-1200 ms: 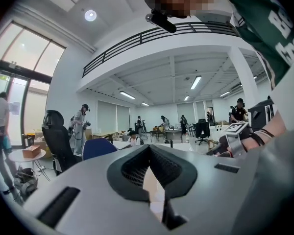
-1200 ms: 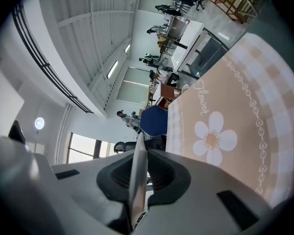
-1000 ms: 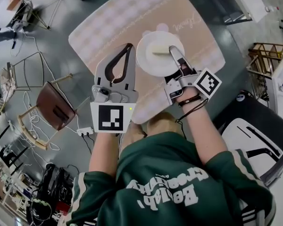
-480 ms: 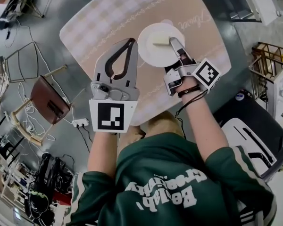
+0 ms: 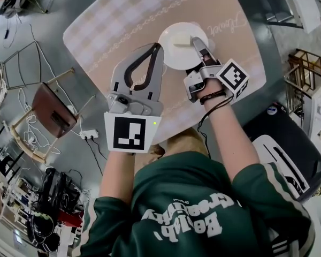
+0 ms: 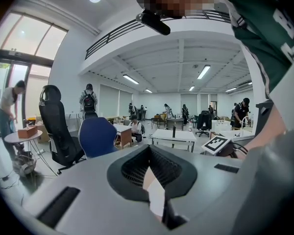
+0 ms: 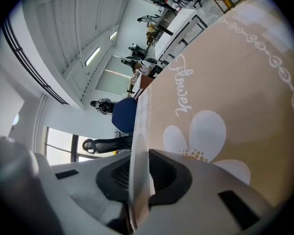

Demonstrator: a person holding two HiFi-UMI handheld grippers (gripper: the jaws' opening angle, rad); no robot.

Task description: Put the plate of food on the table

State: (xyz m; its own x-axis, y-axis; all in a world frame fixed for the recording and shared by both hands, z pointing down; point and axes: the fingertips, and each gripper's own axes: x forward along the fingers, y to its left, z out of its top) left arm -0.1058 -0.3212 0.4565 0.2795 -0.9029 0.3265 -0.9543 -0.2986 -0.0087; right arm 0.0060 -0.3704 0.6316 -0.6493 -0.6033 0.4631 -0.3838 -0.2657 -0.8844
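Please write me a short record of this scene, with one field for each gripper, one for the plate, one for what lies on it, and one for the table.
right gripper: closed on the plate's right edge; its jaws have just been opening a little, with the rim between them
left gripper: jaws together, empty, left of the plate
plate: white, round, over the table; whether it touches the table cannot be told
food: one pale block on the plate
table: beige, checked pattern, flower print

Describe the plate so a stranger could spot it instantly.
Find the big beige cloth-covered table in the middle of the head view. Toward its right side, beside the cursive lettering, is the white plate: the only round dish there, carrying one pale block of food.
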